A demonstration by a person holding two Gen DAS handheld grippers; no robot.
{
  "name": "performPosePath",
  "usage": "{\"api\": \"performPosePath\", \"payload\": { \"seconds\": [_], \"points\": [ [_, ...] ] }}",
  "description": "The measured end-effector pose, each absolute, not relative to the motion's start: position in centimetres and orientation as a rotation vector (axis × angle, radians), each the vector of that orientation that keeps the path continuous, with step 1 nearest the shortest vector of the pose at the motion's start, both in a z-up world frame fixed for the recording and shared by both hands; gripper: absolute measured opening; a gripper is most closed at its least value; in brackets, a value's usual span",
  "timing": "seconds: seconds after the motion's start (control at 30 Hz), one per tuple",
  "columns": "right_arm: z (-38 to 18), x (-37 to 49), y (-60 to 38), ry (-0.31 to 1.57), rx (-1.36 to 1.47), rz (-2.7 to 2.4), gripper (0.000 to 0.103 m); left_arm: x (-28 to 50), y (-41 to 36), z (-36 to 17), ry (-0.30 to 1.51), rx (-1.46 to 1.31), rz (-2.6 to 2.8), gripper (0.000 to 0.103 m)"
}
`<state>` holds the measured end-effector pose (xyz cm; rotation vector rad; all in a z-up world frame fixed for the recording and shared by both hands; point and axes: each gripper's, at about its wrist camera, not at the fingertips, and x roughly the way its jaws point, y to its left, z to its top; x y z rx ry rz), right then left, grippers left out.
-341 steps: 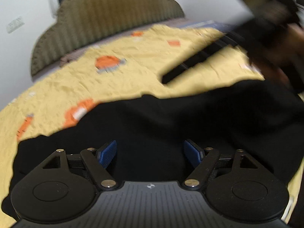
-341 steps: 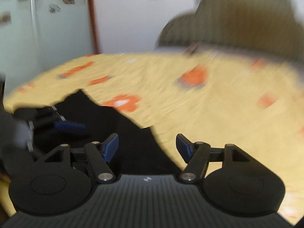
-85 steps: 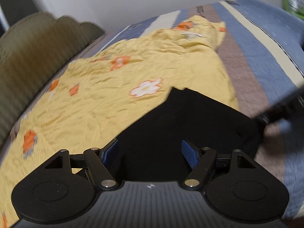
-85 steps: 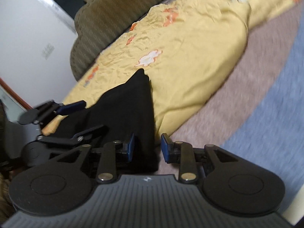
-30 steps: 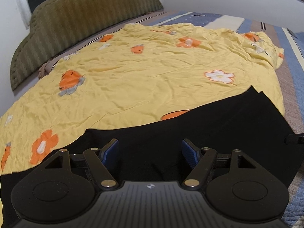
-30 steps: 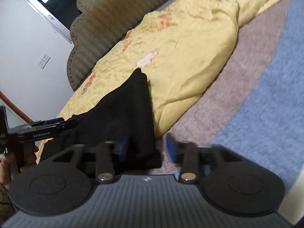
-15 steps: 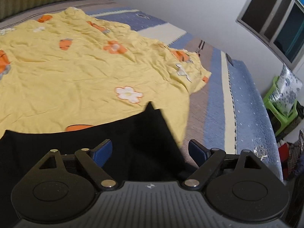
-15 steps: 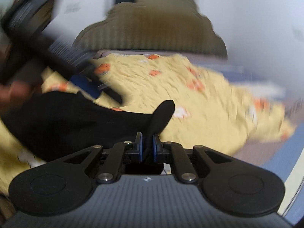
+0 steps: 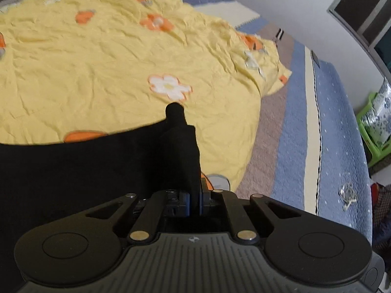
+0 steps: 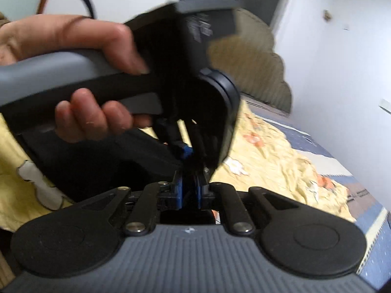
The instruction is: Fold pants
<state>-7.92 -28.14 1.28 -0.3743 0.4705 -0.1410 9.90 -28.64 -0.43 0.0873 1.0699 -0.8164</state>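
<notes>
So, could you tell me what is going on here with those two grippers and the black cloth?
A person is folding black pants on a yellow flowered blanket that covers a bed. The left gripper has just closed its jaws on an edge of the pants, and a fold of cloth stands up from it. The right gripper is also shut on black cloth, right next to the left one, which the person's hand holds close in front of it.

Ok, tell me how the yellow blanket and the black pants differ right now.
The yellow blanket lies spread and wrinkled over the bed; the black pants are pinched and lifted at a corner by the left gripper. The blanket has orange and white flowers; the pants are plain. Both are soft cloth, the pants lying on the blanket.
</notes>
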Motion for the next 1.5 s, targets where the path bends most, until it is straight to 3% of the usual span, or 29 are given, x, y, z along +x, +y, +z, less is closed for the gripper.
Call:
{"api": "performPosePath", "payload": {
  "seconds": [0.07,0.23,0.3,0.43,0.5,0.63,0.7,0.73,0.77,0.9,0.97,1.03,1.1,1.23,1.3,1.47,1.5],
  "points": [
    [1.2,-8.3,-28.5,0.433,-0.338,-0.197,0.035,9.3,-28.9,0.7,1.024,0.111,-0.828,0.006],
    [2.3,-8.0,-29.6,0.408,-0.169,-0.149,0.033,8.3,-29.4,2.1,0.965,0.146,-0.835,0.007],
    [1.9,-8.1,-29.2,0.456,-0.209,-0.121,0.020,9.2,-28.8,1.5,1.015,0.079,-0.841,0.007],
    [0.9,-11.3,-27.3,0.541,-0.417,0.005,0.013,9.4,-28.3,1.4,0.927,0.123,-0.753,0.006],
    [0.2,-14.0,-25.4,0.573,-0.563,0.234,0.002,9.5,-28.2,1.9,0.925,0.109,-0.772,0.006],
    [0.6,-14.5,-26.2,0.516,-0.472,0.156,0.004,9.3,-27.7,2.6,0.908,0.104,-0.766,0.006],
    [0.7,-14.4,-27.8,0.457,-0.386,-0.011,0.026,9.3,-27.2,2.7,0.906,0.095,-0.767,0.006],
    [0.6,-14.0,-28.8,0.430,-0.335,-0.084,0.055,9.5,-27.1,2.8,0.909,0.088,-0.767,0.006],
    [0.4,-13.6,-29.4,0.433,-0.295,-0.114,0.067,9.6,-26.9,2.8,0.915,0.078,-0.768,0.006],
    [-0.6,-12.5,-29.8,0.432,-0.105,-0.045,0.069,10.0,-26.8,2.7,0.932,0.068,-0.775,0.006],
    [-0.7,-13.0,-29.4,0.379,0.040,-0.031,0.096,10.2,-27.0,2.7,0.951,0.067,-0.781,0.006],
    [-0.6,-13.7,-28.9,0.292,0.198,-0.132,0.103,10.4,-27.3,2.8,0.985,0.067,-0.797,0.006],
    [-0.3,-13.3,-28.4,0.248,0.264,-0.193,0.103,10.4,-27.8,2.8,1.010,0.084,-0.816,0.006],
    [0.0,-10.9,-26.0,0.224,0.123,-0.338,0.103,10.5,-28.6,3.2,1.020,0.113,-0.832,0.006],
    [0.1,-9.9,-25.4,0.243,0.134,-0.355,0.098,10.6,-28.7,3.3,1.019,0.109,-0.839,0.006],
    [-3.6,-7.7,-26.8,0.375,0.329,-0.318,0.030,10.7,-29.0,1.8,1.049,0.156,-0.844,0.006],
    [-4.1,-7.7,-27.2,0.386,0.364,-0.305,0.025,10.8,-28.8,1.7,1.054,0.150,-0.832,0.006]
  ]
}}
